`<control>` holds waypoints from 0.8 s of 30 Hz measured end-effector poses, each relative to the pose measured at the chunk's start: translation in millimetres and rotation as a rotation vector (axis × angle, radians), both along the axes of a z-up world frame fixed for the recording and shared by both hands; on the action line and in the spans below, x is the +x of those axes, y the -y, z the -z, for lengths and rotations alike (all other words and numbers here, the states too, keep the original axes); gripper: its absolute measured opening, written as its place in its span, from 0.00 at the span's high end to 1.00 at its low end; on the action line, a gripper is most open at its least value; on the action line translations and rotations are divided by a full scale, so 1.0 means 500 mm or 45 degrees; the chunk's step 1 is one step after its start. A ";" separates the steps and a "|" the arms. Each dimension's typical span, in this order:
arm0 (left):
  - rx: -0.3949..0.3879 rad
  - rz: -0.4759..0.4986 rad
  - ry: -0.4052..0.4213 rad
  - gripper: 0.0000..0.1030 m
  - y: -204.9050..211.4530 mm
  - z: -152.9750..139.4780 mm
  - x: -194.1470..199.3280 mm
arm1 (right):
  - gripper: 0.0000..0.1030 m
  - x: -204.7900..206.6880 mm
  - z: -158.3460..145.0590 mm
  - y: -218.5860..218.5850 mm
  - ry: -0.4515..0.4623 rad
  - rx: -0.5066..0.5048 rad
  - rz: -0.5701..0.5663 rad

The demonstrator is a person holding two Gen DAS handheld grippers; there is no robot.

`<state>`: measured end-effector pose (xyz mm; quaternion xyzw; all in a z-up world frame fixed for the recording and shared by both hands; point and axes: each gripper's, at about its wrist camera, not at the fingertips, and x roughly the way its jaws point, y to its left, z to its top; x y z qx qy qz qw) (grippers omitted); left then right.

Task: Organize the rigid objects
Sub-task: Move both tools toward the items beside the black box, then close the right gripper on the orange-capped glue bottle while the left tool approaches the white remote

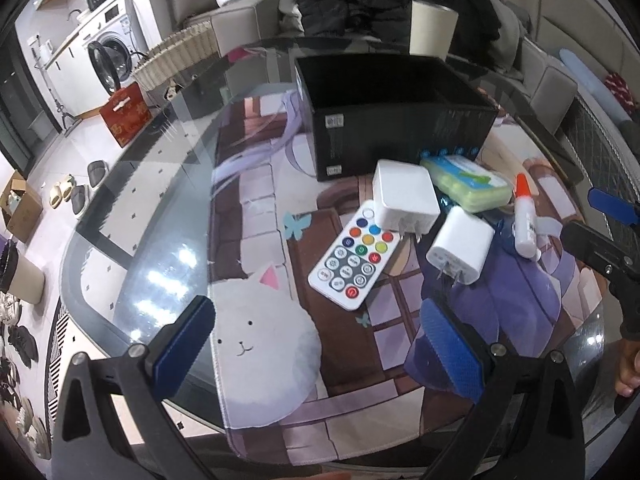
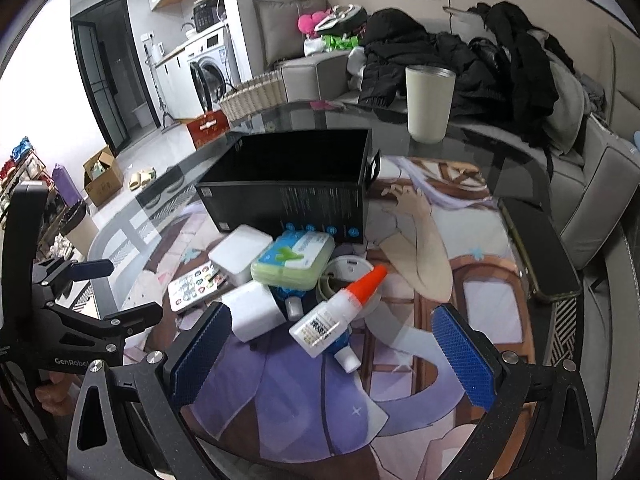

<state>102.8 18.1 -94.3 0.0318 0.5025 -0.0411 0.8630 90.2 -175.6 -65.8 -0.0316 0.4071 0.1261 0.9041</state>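
An open black box (image 1: pixel 396 112) (image 2: pixel 292 184) stands on the printed mat. In front of it lies a pile: a large white charger (image 1: pixel 404 198) (image 2: pixel 240 254), a small white charger (image 1: pixel 460 250) (image 2: pixel 256 314), a white remote with coloured buttons (image 1: pixel 352 258) (image 2: pixel 194 286), a green wipes pack (image 1: pixel 468 182) (image 2: pixel 294 260) and a glue bottle with an orange tip (image 1: pixel 525 216) (image 2: pixel 340 312). My left gripper (image 1: pixel 316 354) is open and empty, just short of the remote. My right gripper (image 2: pixel 332 360) is open and empty, its jaws either side of the glue bottle's base.
A cream cup (image 2: pixel 429 102) (image 1: pixel 432 30) stands behind the box on the glass table (image 1: pixel 152 208). A dark phone (image 2: pixel 540 248) lies at the mat's right edge. A round white object (image 2: pixel 348 268) lies under the pile. A sofa with dark clothes (image 2: pixel 460 60) is beyond.
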 end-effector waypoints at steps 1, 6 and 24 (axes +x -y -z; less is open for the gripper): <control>0.003 0.007 -0.016 0.00 0.001 0.005 0.002 | 0.01 0.000 0.004 -0.001 -0.010 0.000 -0.003; 0.014 0.017 -0.074 0.00 0.004 0.024 0.011 | 0.03 0.000 0.019 -0.008 -0.034 -0.025 -0.037; 0.063 0.069 -0.216 0.00 0.016 0.083 0.034 | 0.10 0.032 0.088 -0.015 -0.210 -0.081 -0.100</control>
